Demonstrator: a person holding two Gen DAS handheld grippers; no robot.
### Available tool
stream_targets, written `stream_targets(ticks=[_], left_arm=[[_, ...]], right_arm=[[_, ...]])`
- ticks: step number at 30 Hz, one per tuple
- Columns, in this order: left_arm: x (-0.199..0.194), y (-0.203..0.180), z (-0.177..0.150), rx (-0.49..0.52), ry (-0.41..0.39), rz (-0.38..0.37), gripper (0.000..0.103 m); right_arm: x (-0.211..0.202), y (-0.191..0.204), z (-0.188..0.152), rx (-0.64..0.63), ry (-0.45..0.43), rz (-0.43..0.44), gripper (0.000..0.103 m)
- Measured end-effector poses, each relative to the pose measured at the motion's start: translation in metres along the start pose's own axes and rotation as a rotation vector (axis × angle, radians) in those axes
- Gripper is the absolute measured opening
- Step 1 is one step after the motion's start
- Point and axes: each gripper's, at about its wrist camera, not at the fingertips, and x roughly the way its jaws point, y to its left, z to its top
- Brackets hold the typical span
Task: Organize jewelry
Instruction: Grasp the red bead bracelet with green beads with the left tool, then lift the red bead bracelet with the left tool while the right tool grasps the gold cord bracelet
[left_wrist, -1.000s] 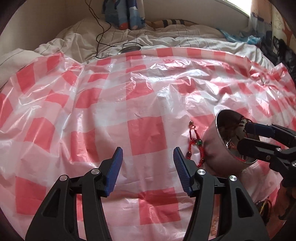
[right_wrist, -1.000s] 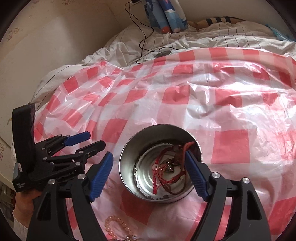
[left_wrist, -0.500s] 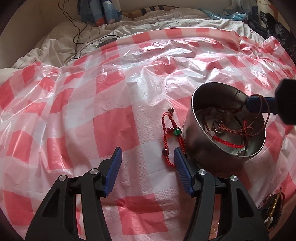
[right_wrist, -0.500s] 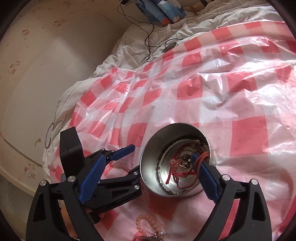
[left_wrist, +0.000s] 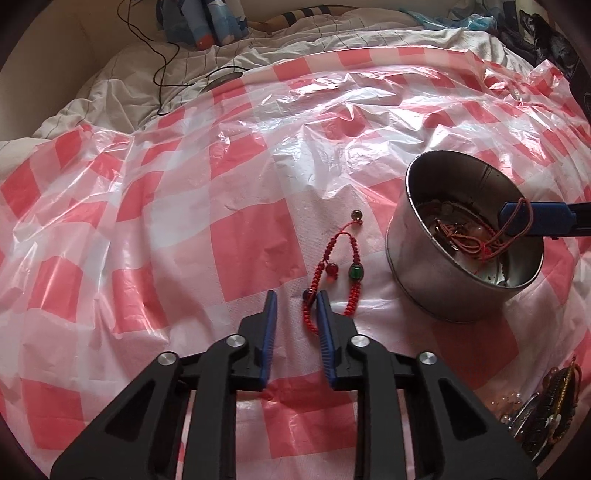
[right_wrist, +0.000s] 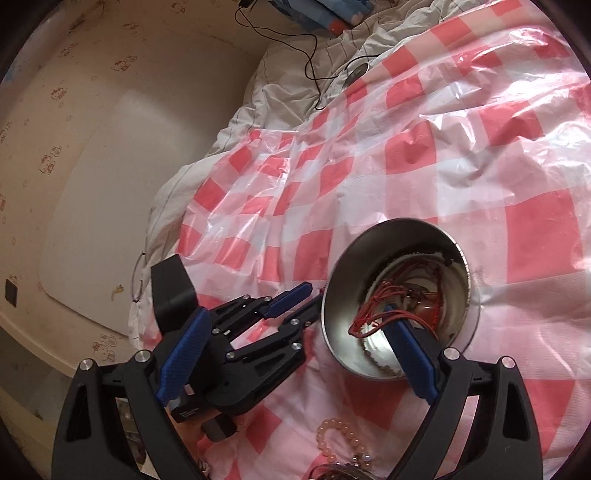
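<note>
A red cord bracelet with red and green beads (left_wrist: 334, 264) lies on the red-checked plastic sheet (left_wrist: 240, 236), left of a round metal tin (left_wrist: 436, 295). My left gripper (left_wrist: 294, 299) is low over the sheet, jaws partly closed, its right finger touching the bracelet's near end. The tin (right_wrist: 340, 295) holds tangled red cords (right_wrist: 391, 295). My right gripper (right_wrist: 295, 328) is open; its right finger (right_wrist: 406, 343) reaches into the tin with a red cord looped over its tip, its left finger outside. That finger also shows in the left wrist view (left_wrist: 535, 218).
A pink pearl bracelet (right_wrist: 340, 435) and more jewelry (left_wrist: 554, 398) lie on the sheet near the front. Rumpled white bedding (left_wrist: 140, 88), a black cable (left_wrist: 162, 55) and a blue-patterned item (left_wrist: 199, 22) lie at the far side. A beige wall (right_wrist: 74, 147) is at the left.
My left gripper has moved right and down to the beaded bracelet and narrowed its jaws. My right gripper has stayed open with one finger in the tin, the cord still hooked on it.
</note>
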Motion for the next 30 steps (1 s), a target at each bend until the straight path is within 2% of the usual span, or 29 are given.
stream_targets(ticks=[3,6,8,14,17,21,26,30], left_arm=[[0.000,0.000,-0.001,0.007,0.004,-0.017,0.007],[-0.003,0.005,-0.002,-0.003,0.002,-0.028,0.007],[-0.005,0.010,-0.003,-0.015,-0.002,-0.024,0.007],[-0.018,0.025,-0.002,-0.057,-0.036,-0.031,0.007],[-0.023,0.029,-0.001,-0.068,-0.052,-0.033,0.007],[-0.026,0.027,0.001,-0.065,-0.061,-0.034,0.007],[-0.033,0.029,0.002,-0.069,-0.081,-0.056,0.007],[-0.041,0.032,0.000,-0.095,-0.107,-0.094,0.007]], right_arm=[[-0.004,0.004,0.001,-0.021,0.011,-0.060,0.090],[-0.007,0.002,0.000,-0.011,0.055,-0.097,0.090],[-0.011,0.001,-0.002,-0.006,0.072,-0.094,0.090],[-0.036,-0.008,-0.007,0.040,0.042,-0.086,0.091],[-0.038,-0.017,-0.008,0.079,0.019,-0.035,0.091],[-0.037,-0.014,-0.007,0.063,0.007,-0.049,0.091],[-0.044,0.004,-0.011,-0.019,-0.029,-0.119,0.091],[-0.057,0.033,-0.031,-0.182,-0.043,-0.284,0.091]])
